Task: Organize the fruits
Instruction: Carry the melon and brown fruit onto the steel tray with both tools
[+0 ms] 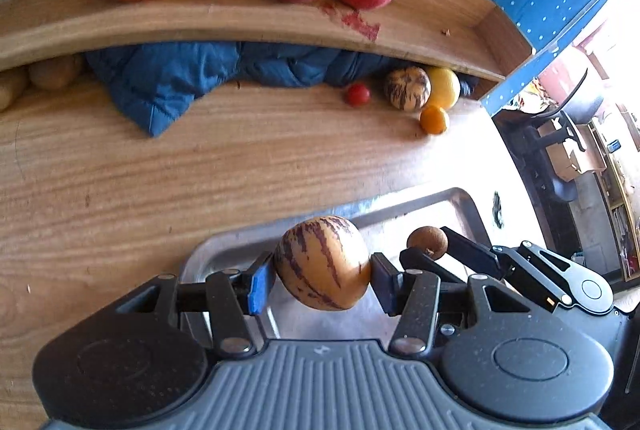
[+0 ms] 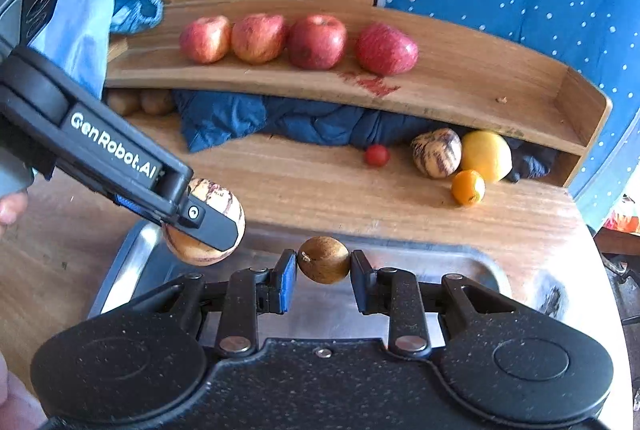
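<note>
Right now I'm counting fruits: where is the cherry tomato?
In the right wrist view, the cherry tomato lies under the shelf, left of the striped melon.

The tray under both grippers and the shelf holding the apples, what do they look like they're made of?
Tray: looks like metal, probably steel or aluminium, with a dull brushed silver finish; its rolled rim catches soft glare. Shelf: wood, warm brown, smooth and likely sealed, with grain lines running along its length. A red stain sits beside the rightmost apple, so the finish there is marked.
</note>
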{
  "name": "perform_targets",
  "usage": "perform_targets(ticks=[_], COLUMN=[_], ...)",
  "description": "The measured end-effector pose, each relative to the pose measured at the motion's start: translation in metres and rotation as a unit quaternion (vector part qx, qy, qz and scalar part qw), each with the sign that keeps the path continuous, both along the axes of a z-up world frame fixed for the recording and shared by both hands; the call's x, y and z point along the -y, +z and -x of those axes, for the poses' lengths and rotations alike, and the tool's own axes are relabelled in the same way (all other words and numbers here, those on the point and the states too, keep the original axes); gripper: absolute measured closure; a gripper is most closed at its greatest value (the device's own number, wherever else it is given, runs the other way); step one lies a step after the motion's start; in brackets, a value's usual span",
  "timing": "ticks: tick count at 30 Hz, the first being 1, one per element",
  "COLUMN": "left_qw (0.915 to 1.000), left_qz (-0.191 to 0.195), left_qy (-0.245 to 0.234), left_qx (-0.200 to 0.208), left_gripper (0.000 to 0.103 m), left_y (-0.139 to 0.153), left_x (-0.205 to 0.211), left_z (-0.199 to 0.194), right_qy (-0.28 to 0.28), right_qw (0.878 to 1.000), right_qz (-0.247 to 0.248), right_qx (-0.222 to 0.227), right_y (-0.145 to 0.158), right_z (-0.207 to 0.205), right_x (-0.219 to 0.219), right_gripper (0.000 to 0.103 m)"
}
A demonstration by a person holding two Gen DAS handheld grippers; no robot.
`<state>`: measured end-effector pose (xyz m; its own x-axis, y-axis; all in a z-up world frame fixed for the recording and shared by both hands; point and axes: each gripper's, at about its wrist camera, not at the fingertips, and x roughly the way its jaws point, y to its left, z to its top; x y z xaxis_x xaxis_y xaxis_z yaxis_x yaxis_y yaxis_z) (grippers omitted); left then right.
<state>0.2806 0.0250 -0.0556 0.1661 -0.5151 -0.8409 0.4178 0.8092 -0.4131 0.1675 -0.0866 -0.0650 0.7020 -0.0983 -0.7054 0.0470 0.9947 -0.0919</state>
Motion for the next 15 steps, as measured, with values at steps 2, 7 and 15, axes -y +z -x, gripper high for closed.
perform_targets(ticks=[2,7,15], left_qw=[0.9999,0.9989,0.9983], left_qz=[-0.008,-0.033,-0.046], left_qy=[0.000,0.004,-0.001], left_qx=[-0.008,-0.033,-0.037], left_gripper=[0.047,0.047,0.047], left_y=[-0.003,-0.013,-0.017], left_x=[-0.001,-0.004,-0.006], left_z=[0.003,0.007,0.016], right_qy=[0.005,0.018,0.022], right_qw=[1.000,0.999,0.998], right_qz=[-0.004,-0.004,-0.018], right_qx=[-0.006,-0.034,-0.056], right_y=[-0.003,-0.012,-0.019], right_z=[0.003,0.005,0.008], right_x=[-0.002,-0.008,-0.012], right_gripper=[0.072,0.072,0.072])
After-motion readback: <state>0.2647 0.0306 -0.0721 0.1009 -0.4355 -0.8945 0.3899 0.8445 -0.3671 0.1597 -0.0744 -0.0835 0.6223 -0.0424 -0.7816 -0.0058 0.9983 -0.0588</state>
